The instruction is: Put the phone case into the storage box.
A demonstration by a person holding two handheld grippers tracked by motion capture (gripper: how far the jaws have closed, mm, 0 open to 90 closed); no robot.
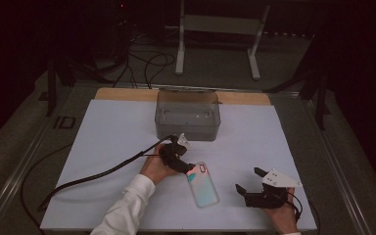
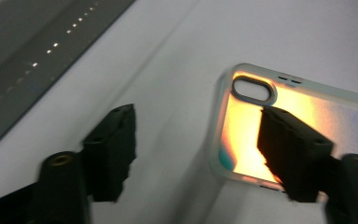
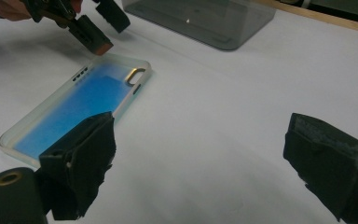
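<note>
Phone case: a translucent, iridescent phone case (image 1: 203, 185) with a clear rim lies flat on the white table sheet (image 1: 112, 142), near the person's edge, between the 2 hands. Its camera cut-out end points toward the left hand.

Left gripper: the left gripper (image 1: 183, 164) is down at the case's camera end. In the left gripper view 1 black jaw sits over the case (image 2: 242, 135) just below the cut-out, the other stands off on bare sheet beside the case's long edge. The jaws straddle that edge but do not pinch it, so nothing is grasped yet; the claw is released, part-way apart.

Why so: I'd say the low, tilted approach is meant to get 1 jaw on each side of the thin rim, since a flat case offers no other hold.

Right gripper: the right gripper (image 1: 250, 182) rests on the sheet just beside the case's far end, jaws spread wide and holding nothing. In its own view the case (image 3: 74, 107) lies ahead to 1 side, apart from both jaws.

Grey box: a smoky, see-through plastic bin (image 1: 187, 115) stands open at the back of the sheet, well apart from the case, probably the destination.

Risk: the slick case could skid away rather than lift.
</note>
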